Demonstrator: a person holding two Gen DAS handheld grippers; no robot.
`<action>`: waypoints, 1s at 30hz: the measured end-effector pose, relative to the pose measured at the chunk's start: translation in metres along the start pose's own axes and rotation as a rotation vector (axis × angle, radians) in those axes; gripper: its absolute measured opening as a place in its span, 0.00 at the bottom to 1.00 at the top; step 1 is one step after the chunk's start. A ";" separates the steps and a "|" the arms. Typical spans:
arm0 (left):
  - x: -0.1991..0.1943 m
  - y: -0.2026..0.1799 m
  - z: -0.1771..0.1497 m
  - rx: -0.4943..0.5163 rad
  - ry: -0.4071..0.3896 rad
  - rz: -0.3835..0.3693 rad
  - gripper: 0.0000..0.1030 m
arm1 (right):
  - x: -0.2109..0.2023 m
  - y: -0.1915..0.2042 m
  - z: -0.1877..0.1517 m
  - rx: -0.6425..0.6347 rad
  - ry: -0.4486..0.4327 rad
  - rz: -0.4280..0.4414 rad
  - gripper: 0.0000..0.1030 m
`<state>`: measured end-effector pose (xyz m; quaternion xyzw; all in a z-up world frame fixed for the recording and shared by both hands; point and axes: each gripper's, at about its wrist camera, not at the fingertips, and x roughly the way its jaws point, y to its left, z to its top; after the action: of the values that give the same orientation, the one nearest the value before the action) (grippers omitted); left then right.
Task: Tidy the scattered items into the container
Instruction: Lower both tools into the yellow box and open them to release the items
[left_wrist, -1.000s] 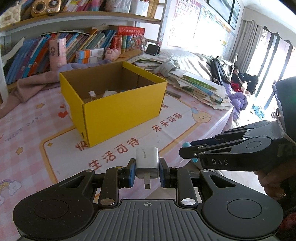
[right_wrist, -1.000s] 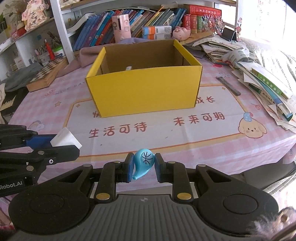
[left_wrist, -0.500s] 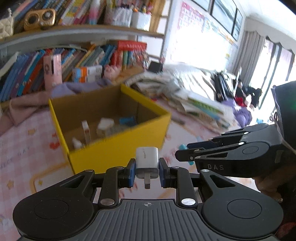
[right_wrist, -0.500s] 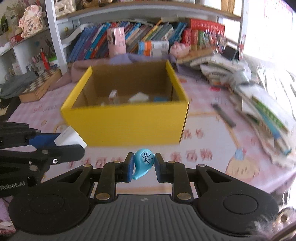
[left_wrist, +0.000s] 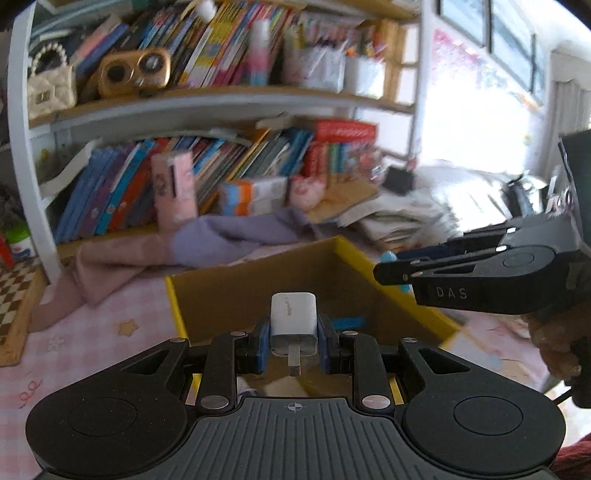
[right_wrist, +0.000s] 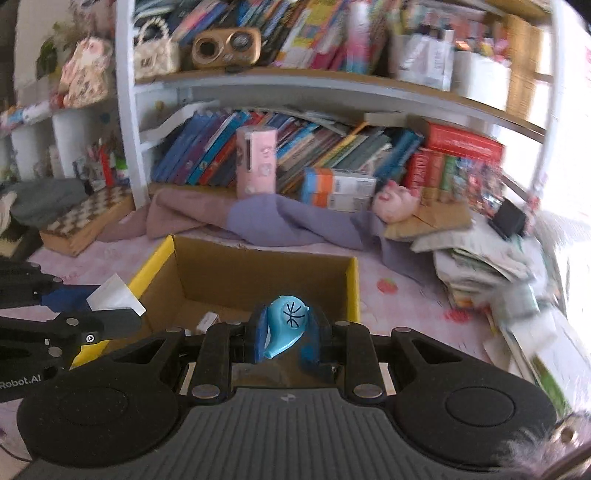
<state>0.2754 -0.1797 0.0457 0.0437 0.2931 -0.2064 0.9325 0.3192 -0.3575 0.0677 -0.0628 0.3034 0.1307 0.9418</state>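
Observation:
The yellow cardboard box (left_wrist: 173, 291) stands open-topped just below both grippers; it also shows in the right wrist view (right_wrist: 352, 284). My left gripper (left_wrist: 293, 343) is shut on a white USB charger (left_wrist: 293, 314) and holds it above the box opening. My right gripper (right_wrist: 286, 336) is shut on a light blue teardrop-shaped item (right_wrist: 286, 321), also over the box opening. Small items lie on the box floor (right_wrist: 207, 321). The right gripper shows in the left wrist view (left_wrist: 480, 273), the left gripper in the right wrist view (right_wrist: 74, 317).
A bookshelf (right_wrist: 258, 85) full of books rises behind the box. A purple-pink cloth (right_wrist: 280, 221) lies between shelf and box. A chessboard box (right_wrist: 85, 221) sits at the left, a pile of papers and books (right_wrist: 491, 266) at the right, on the pink tablecloth (left_wrist: 92, 332).
Both grippers rose and moved forward from in front of the box to above its opening, each still holding its item. The view now tilts up toward the bookshelf.

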 end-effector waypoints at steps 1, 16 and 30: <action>0.007 0.001 0.000 -0.002 0.015 0.010 0.23 | 0.011 0.001 0.002 -0.010 0.015 0.008 0.21; 0.090 -0.010 -0.020 0.027 0.225 0.026 0.23 | 0.112 0.010 -0.007 -0.188 0.277 0.124 0.21; 0.086 -0.012 -0.022 0.001 0.202 0.101 0.49 | 0.117 0.010 -0.005 -0.192 0.277 0.145 0.23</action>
<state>0.3226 -0.2169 -0.0200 0.0797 0.3827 -0.1537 0.9075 0.4054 -0.3248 -0.0053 -0.1477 0.4201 0.2165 0.8688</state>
